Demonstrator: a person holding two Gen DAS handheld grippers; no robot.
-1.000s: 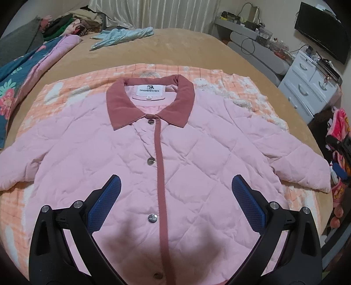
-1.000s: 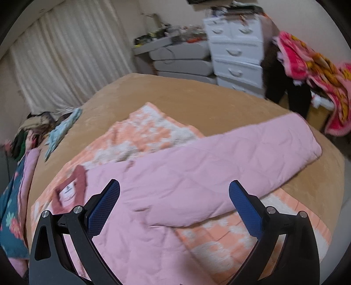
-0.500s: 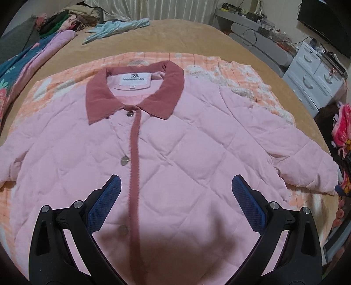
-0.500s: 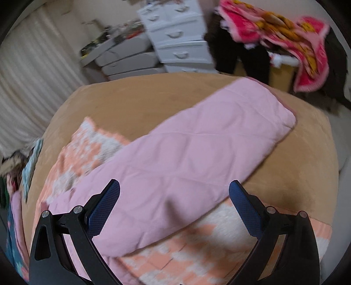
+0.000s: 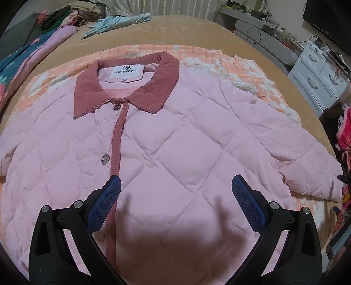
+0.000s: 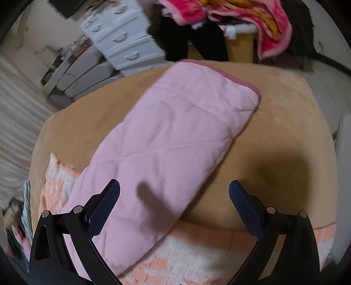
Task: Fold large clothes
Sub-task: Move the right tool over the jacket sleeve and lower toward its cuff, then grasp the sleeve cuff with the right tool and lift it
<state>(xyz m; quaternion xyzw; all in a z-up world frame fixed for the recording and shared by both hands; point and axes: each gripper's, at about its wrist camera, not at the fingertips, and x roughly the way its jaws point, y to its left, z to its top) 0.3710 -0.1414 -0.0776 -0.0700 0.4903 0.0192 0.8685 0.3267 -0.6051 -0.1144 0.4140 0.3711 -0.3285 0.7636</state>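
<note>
A pink quilted jacket [image 5: 175, 153] with a dark rose collar [image 5: 87, 92] lies front up, buttoned, spread flat on the bed. My left gripper [image 5: 175, 186] is open and empty, low over the jacket's chest just right of the button placket. The jacket's right sleeve [image 6: 175, 136] stretches out across the bed in the right wrist view, its rose-edged cuff [image 6: 248, 85] at the far end. My right gripper [image 6: 174, 188] is open and empty above the sleeve's near half.
An orange and white fleece blanket [image 5: 252, 72] lies under the jacket on the tan bed cover [image 6: 285, 136]. White drawers [image 5: 318, 76] stand right of the bed. Clothes are piled at the bed's far left [image 5: 65, 17]. A pink blanket [image 6: 230, 15] hangs beyond the sleeve cuff.
My left gripper has moved right and closer over the jacket's chest. My right gripper has swung right along the sleeve toward its cuff. Both stay open.
</note>
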